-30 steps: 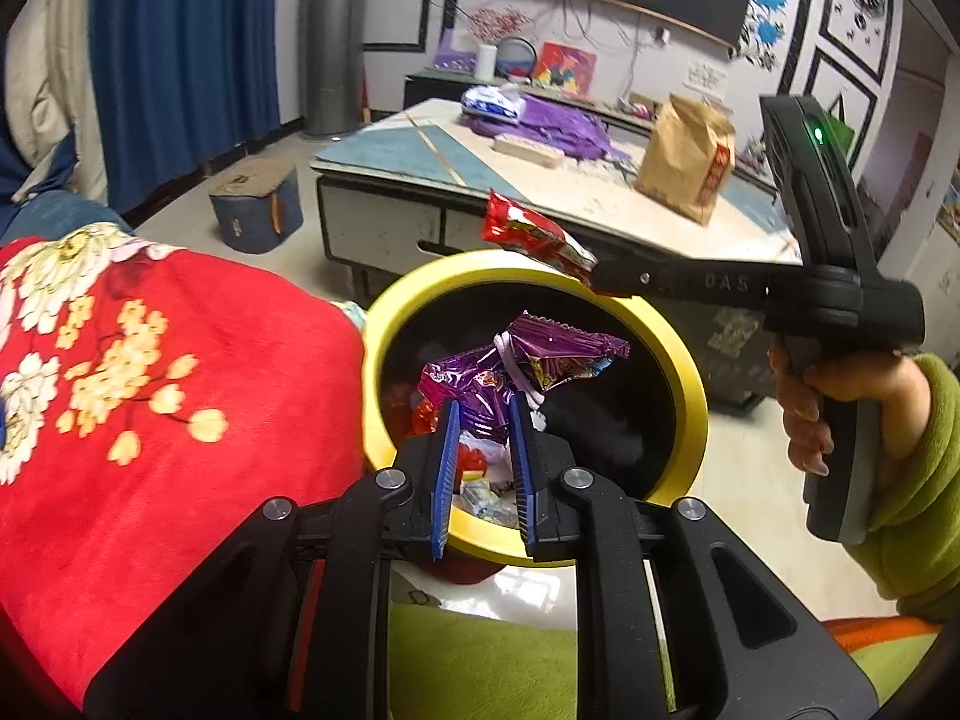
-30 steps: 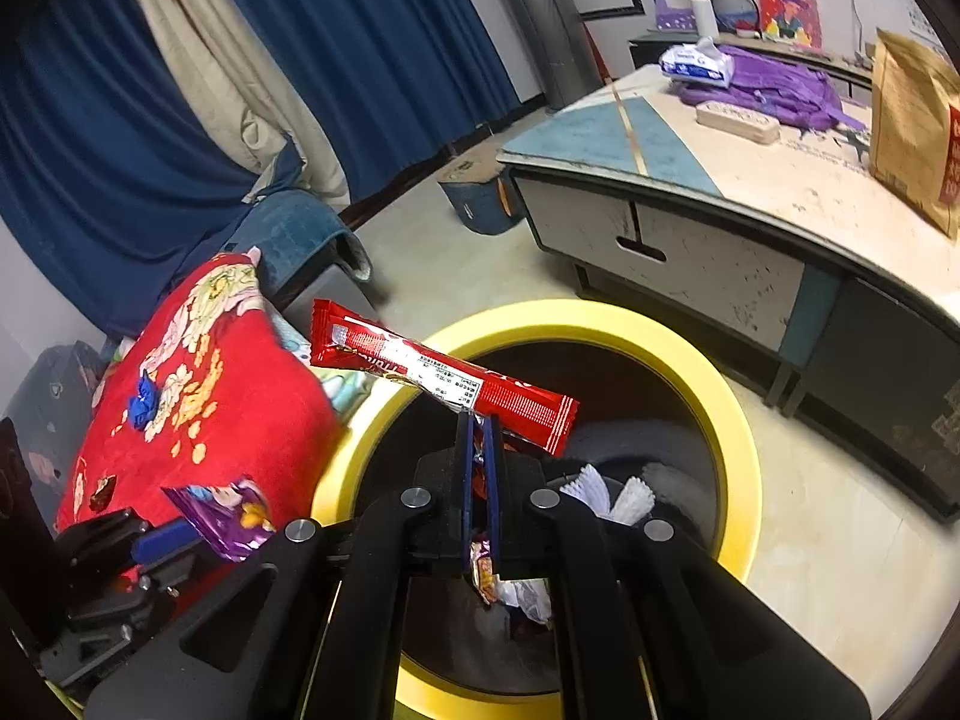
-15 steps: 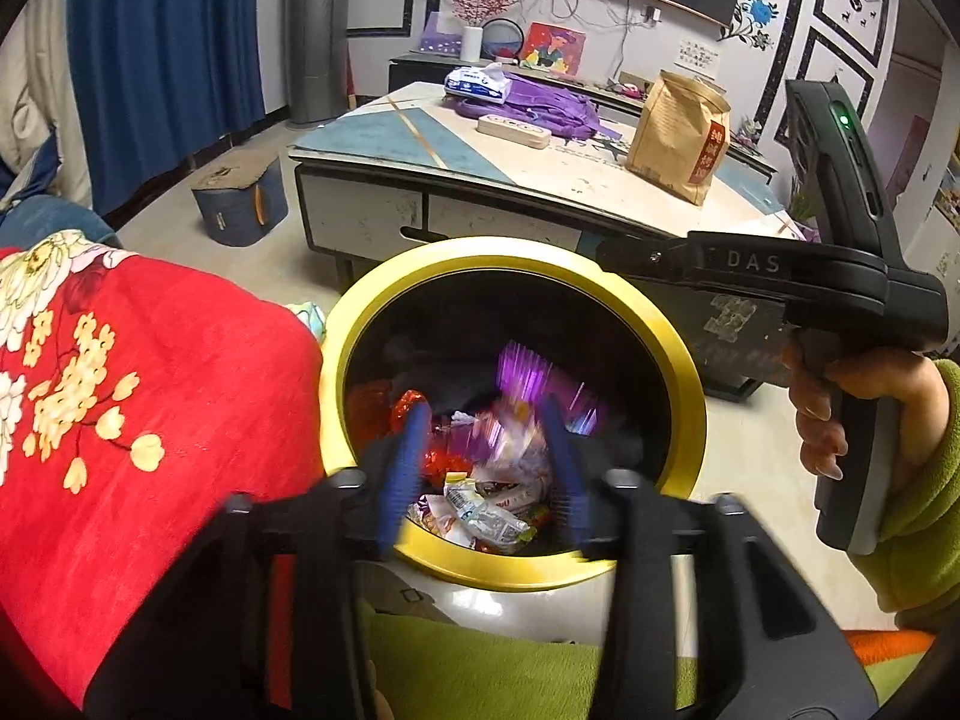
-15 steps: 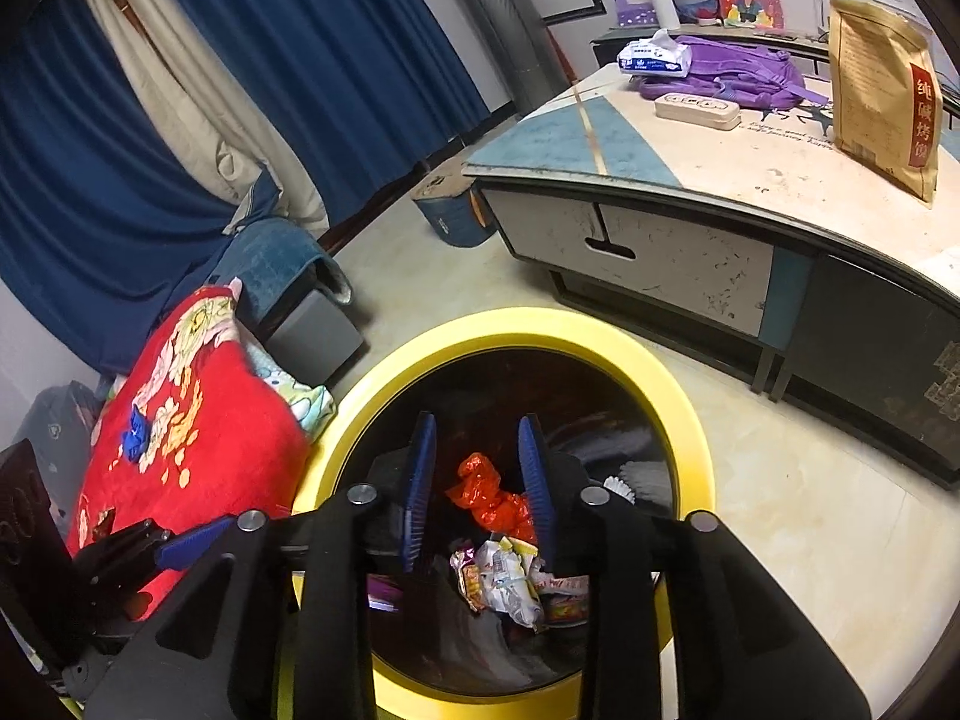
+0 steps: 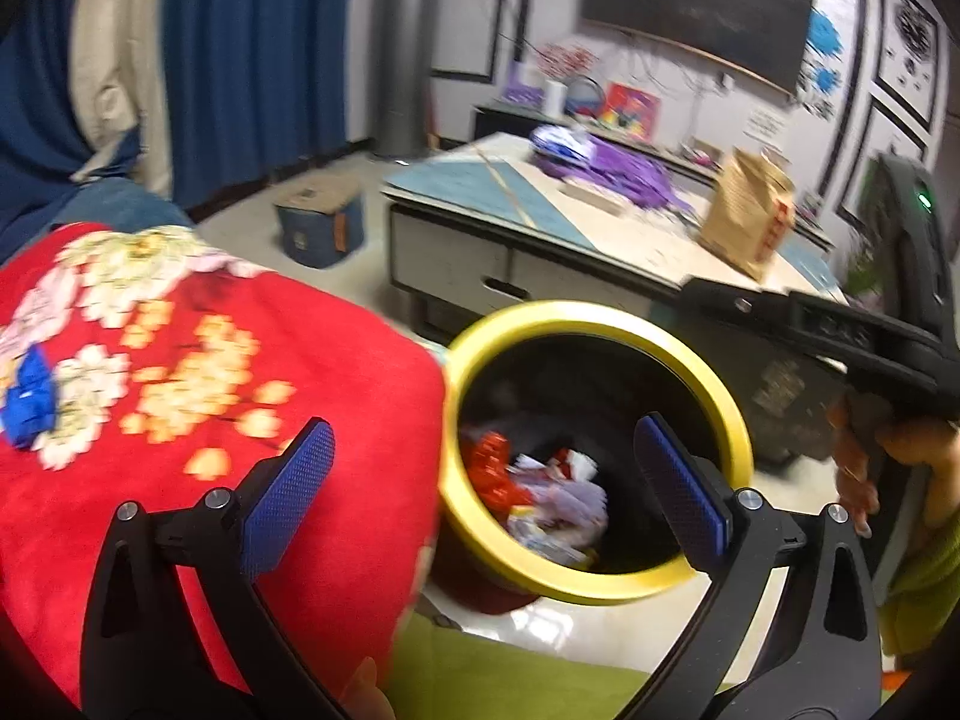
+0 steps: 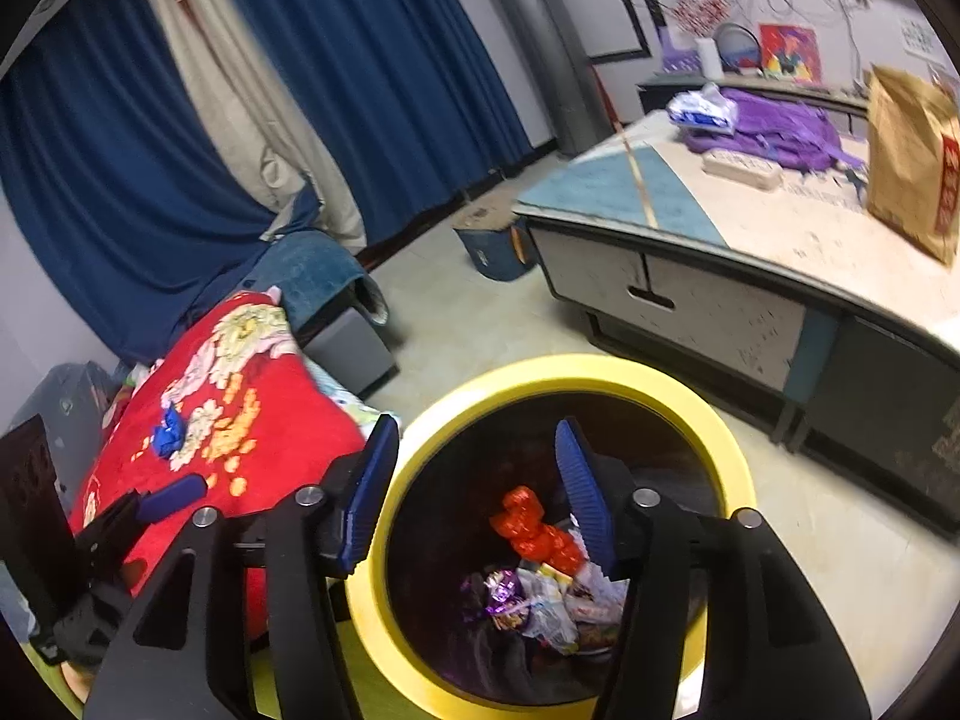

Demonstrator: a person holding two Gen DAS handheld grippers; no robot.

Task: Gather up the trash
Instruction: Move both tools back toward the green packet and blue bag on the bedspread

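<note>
A round bin with a yellow rim stands on the floor beside a red flowered blanket. Several wrappers lie inside the bin, red, purple and pale. My left gripper is open and empty, over the bin's left edge and the blanket. My right gripper is open and empty above the bin; its body shows in the left wrist view. A small blue wrapper lies on the blanket.
A low table stands behind the bin with a brown paper bag and a purple bag. A blue box sits on the floor. Blue curtains hang behind.
Both grippers opened and dropped their wrappers, purple from the left and red from the right, into the bin. The left gripper has since swung left toward the blanket and opened wider.
</note>
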